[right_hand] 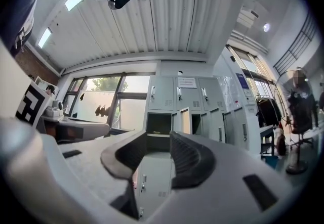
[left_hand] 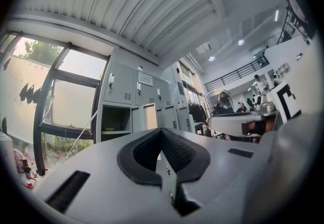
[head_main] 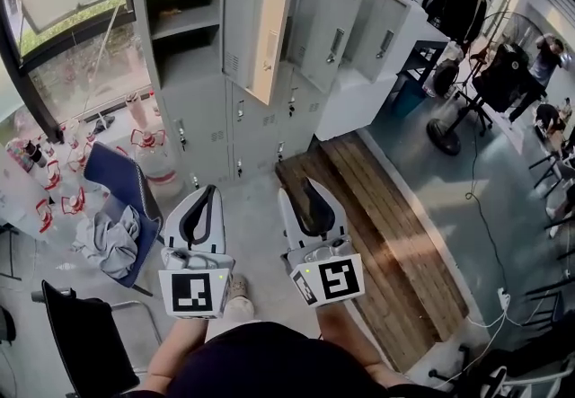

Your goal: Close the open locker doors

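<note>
A bank of grey lockers (head_main: 260, 118) stands ahead of me in the head view. In its upper row three doors hang open: one with a beige inner face (head_main: 258, 35), a second (head_main: 329, 32) and a third (head_main: 384, 39). At the far left a compartment (head_main: 184, 23) with a shelf gapes open. My left gripper (head_main: 212, 189) is shut and empty, well short of the lockers; its pads (left_hand: 174, 149) meet at the tip. My right gripper (head_main: 296, 188) is open beside it with nothing between its jaws. In the right gripper view the open compartment (right_hand: 158, 124) shows through the gap.
A long wooden bench (head_main: 377, 225) runs along the floor at the right of the lockers. A blue chair with a grey cloth (head_main: 126, 207) and a black chair (head_main: 81, 333) stand at the left. A standing fan (head_main: 449, 118) and people are at the far right.
</note>
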Available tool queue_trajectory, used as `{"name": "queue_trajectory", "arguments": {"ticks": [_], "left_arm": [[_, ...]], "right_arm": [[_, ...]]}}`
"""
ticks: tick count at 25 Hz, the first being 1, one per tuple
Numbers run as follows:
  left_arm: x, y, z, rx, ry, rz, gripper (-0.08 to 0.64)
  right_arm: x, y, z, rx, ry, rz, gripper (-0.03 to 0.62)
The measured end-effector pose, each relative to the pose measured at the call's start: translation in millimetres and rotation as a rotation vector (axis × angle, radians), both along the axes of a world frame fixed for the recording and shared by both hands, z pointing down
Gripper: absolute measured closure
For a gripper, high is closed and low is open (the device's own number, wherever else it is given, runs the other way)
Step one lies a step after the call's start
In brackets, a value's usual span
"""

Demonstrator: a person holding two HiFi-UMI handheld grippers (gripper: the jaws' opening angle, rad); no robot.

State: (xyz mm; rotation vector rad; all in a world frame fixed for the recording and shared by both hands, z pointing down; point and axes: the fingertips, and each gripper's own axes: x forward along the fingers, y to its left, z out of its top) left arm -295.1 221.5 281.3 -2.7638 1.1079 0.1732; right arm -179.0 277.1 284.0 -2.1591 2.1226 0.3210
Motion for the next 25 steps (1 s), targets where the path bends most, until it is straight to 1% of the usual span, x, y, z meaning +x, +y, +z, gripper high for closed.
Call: {"name": "queue_trajectory", "arguments": {"ticks": [2,5,9,12,18,25], "left_arm": [[5.9,-22.2,-3.4,-0.001,-0.001,-0.011,0.555],[16.4,-55.2,-1.4,-0.031,-0.012,-0.003,0.557],[33.5,-93.4,-4.7,-0.016,0.015,0.022,0.557],[44.7,-118.6,-6.1,-0.022,0.013,0.031,0.557],[66.1,-157.8,-4.2,-0.018,0.020,0.074,0.557],[86.9,-184.7,1.4,-0.042,0.016,0.101,0.555]], "right_arm": [[10.0,-20.5,-1.0,-0.003,-0.002,0.009,0.456],[24.1,-52.5,-1.9,-0.013,-0.017,0.022,0.451],[39.5,-88.4,-3.5,-0.022,-0.017,0.042,0.446],[49.6,-111.5,-4.5,-0.022,-0.025,0.050,0.446],[65.2,-150.2,-3.9,-0.020,-0.028,0.065,0.446],[81.3,-177.8,0.8,-0.018,-0.033,0.073,0.446]]}}
